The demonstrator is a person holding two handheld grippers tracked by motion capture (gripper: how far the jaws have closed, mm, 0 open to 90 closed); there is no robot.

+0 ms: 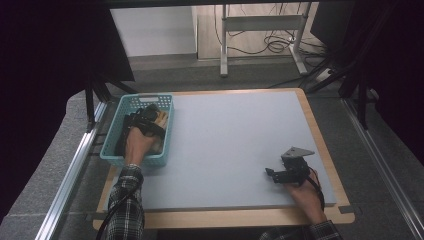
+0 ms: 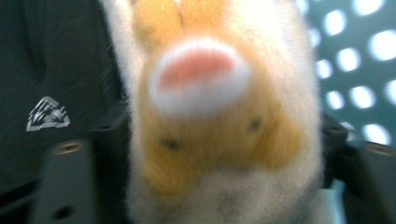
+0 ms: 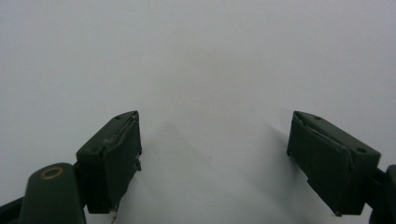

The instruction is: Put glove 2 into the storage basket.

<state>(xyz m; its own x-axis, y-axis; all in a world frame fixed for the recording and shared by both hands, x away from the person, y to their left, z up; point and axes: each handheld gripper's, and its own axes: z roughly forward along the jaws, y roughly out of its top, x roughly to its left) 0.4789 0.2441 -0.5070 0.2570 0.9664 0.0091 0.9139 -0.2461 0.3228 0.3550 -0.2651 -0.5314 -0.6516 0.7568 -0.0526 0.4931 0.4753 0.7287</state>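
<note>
Left gripper [image 1: 150, 116] down inside basket [image 1: 114, 131], jaws spread either side of plush toy [image 2: 219, 121], apparently not pinching; blurry. Toy lies in basket beside dark item [image 2: 46, 70]. Right gripper [image 1: 272, 175] open, empty, on tabletop [image 1: 230, 140] right of basket. Toy not lifted out yet.

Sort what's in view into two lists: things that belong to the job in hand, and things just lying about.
Part of the job:
- left gripper, down inside the basket
- plush toy, orange and white, between its jaws
- teal basket

Not part of it:
- black item with a logo, lying in the basket
- right gripper, open over bare table
- metal stand beyond the table
</note>
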